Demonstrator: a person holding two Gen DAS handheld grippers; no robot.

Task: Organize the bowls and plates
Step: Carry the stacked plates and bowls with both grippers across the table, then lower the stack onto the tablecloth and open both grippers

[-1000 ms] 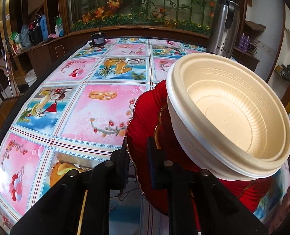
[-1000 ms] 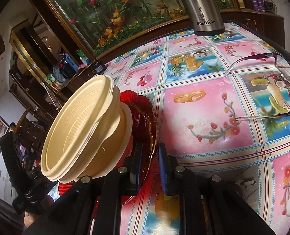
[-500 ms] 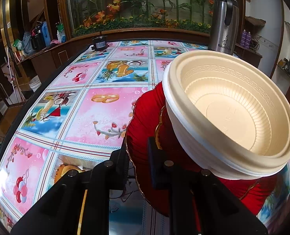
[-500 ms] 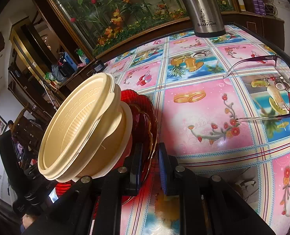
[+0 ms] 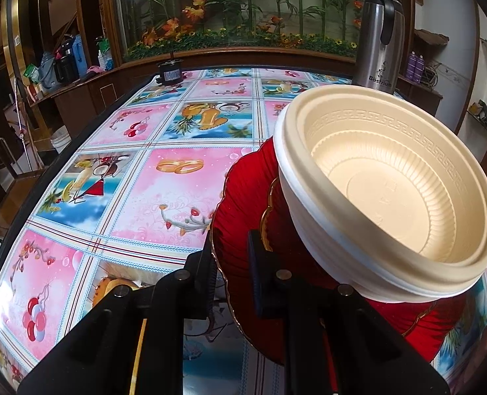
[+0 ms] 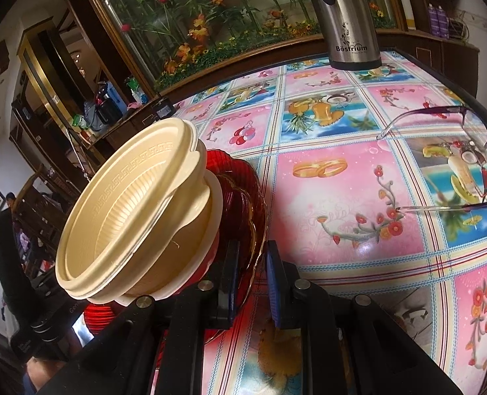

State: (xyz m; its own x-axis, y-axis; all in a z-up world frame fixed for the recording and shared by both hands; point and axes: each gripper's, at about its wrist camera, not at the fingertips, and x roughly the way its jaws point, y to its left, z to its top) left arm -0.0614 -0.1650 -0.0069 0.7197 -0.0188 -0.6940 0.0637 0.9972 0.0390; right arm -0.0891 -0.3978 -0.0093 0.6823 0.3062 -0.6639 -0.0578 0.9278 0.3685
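The left gripper (image 5: 232,279) is matte black plastic — two thick angular arms, each tipped with a flat black finger (image 5: 258,279) and dotted with round silver screw heads (image 5: 181,275). A thin yellow-orange strip (image 5: 138,355) runs along its body. The right gripper (image 6: 251,283) has the same black build and silver screws (image 6: 301,284), but the inner face of its finger pads (image 6: 271,286) is blue and ribbed. Something red shows low between the left gripper's arms — possibly a cable.
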